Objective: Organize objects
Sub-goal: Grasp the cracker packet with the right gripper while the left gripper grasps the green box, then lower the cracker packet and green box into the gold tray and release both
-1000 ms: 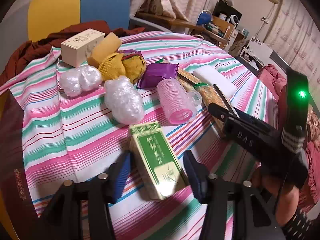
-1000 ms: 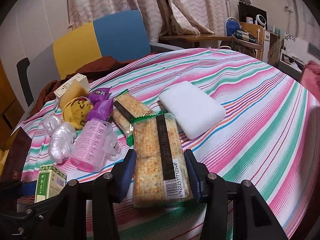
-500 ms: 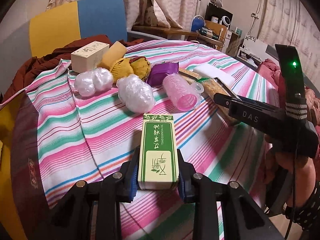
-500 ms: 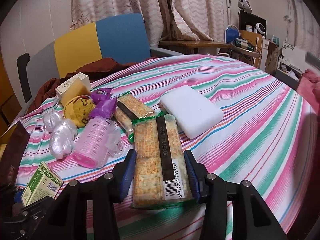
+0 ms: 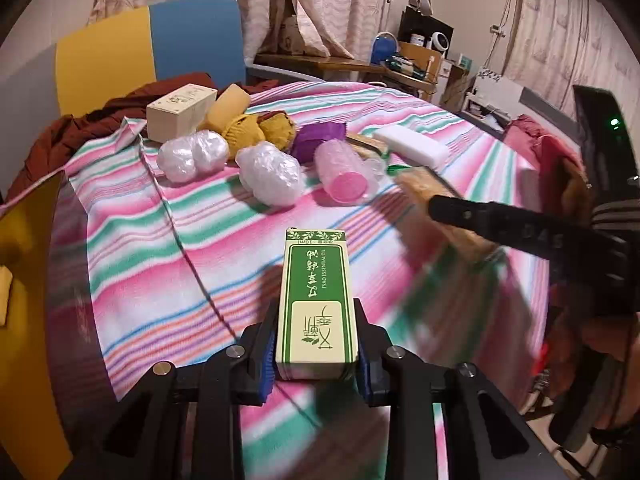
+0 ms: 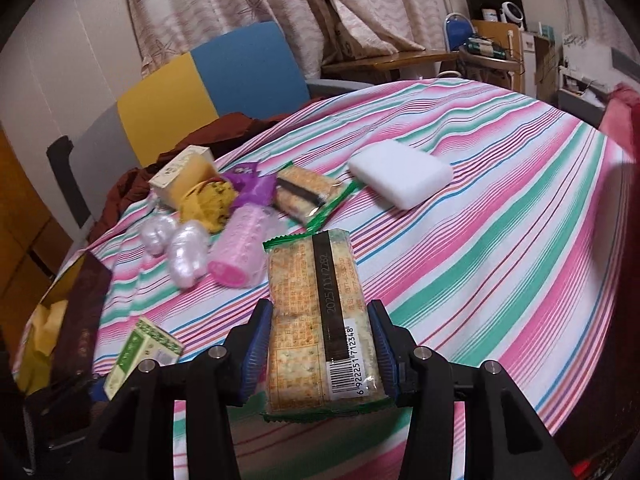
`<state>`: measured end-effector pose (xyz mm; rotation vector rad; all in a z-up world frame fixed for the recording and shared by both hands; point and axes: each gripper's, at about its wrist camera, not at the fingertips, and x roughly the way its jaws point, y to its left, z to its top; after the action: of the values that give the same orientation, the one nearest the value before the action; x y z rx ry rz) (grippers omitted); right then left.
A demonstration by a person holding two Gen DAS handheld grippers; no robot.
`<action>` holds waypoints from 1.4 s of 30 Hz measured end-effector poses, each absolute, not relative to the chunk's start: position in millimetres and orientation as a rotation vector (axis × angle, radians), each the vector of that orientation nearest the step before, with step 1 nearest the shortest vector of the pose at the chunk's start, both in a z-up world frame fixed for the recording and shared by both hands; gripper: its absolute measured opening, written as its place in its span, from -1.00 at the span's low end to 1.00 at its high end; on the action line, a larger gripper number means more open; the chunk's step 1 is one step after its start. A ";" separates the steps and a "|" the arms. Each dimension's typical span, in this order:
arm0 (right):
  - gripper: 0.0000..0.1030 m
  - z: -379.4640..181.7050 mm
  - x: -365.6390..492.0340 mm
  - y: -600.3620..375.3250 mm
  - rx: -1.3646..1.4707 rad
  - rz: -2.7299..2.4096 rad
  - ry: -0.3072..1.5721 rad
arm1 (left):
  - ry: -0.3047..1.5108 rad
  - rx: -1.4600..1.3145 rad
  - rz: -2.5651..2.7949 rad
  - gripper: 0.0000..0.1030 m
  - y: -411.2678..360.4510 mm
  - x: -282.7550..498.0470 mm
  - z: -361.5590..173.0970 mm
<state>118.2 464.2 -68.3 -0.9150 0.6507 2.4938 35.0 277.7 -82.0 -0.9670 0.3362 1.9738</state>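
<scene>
the left gripper has its jaws pinching the green box by its long sides, label up, lifted clear of the striped worktop. holding it across the narrow width gives the pads flat card to press on, so it should not twist. the right gripper pinches the cracker pack the same way, across its width near the barcode end, with the far end sticking out over the cloth — likely so both items can be carried off at once.

the rest of the clutter sits in a loose bunch toward the far edge: pink bottle, two clear bags, yellow yarn, a second cracker pack and, a little apart, the white sponge. none of these is sorted yet, by the look of it.

a second ago the left jaws stood spread either side of the box as it lay on the cloth; now they are closed on it and it is raised. the cracker pack was already gripped, and now rides a bit higher, away from the bunch.
</scene>
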 end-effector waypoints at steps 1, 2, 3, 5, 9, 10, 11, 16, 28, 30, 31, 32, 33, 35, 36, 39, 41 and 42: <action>-0.06 -67.5 118.1 461.6 -0.922 2.500 0.649 | 0.319 -0.971 1.967 -0.41 273.9 35.8 -80.9; -0.06 -66.9 118.7 458.8 -0.927 2.505 0.652 | 0.297 -0.975 1.961 -0.41 268.7 37.3 -79.4; -0.06 -66.5 119.3 455.3 -0.934 2.511 0.659 | 0.288 -0.978 1.957 -0.41 265.9 38.8 -79.0; -0.06 -66.2 120.1 450.2 -0.949 2.519 0.673 | 0.279 -0.966 1.946 -0.41 258.1 46.7 -76.2; -0.06 -63.6 119.0 436.1 -0.976 2.553 0.690 | 0.266 -0.948 1.924 -0.41 246.6 61.3 -70.2; -0.06 -62.5 118.7 432.7 -0.981 2.562 0.693 | 0.264 -0.940 1.922 -0.41 243.8 64.3 -67.9; -0.06 -61.0 117.9 429.2 -0.984 2.572 0.696 | 0.261 -0.931 1.923 -0.41 240.0 66.8 -65.0; -0.06 -50.0 111.7 403.9 -0.994 2.648 0.704 | 0.232 -0.872 1.965 -0.41 214.0 71.2 -47.4; -0.06 -11.1 83.5 332.4 -1.022 2.870 0.634 | 0.073 -0.876 2.183 -0.41 123.2 36.9 -19.8; -0.06 -5.1 75.5 317.8 -1.047 2.915 0.619 | 0.020 -0.917 2.222 -0.41 104.3 24.5 -21.3; -0.06 -3.1 71.8 311.4 -1.060 2.931 0.619 | -0.002 -0.940 2.252 -0.41 93.2 17.5 -22.4; -0.06 -1.2 67.9 305.0 -1.074 2.949 0.623 | -0.019 -0.957 2.269 -0.41 85.0 11.3 -23.4; -0.06 1.0 61.6 295.7 -1.097 2.972 0.626 | -0.035 -0.979 2.282 -0.41 77.3 5.0 -24.5; -0.06 3.4 50.7 280.4 -1.138 2.998 0.604 | -0.064 -1.042 2.305 -0.41 60.6 -10.4 -28.6; -0.06 4.3 43.0 269.1 -1.170 3.014 0.578 | -0.068 -1.072 2.302 -0.41 56.0 -16.9 -30.9; -0.06 0.7 21.5 241.3 -1.283 3.029 0.503 | -0.039 -1.163 2.324 -0.41 41.1 -36.4 -39.6; -0.06 -4.0 8.2 227.8 -1.356 3.026 0.496 | -0.031 -1.211 2.335 -0.41 31.7 -47.4 -44.1; -0.06 -7.8 -0.6 219.2 -1.397 3.021 0.509 | -0.031 -1.218 2.347 -0.41 28.2 -49.9 -46.0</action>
<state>-0.6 219.2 -7.8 -1.3974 0.5093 3.0206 -49.9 28.2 -46.0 -1.2177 -0.0306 2.3471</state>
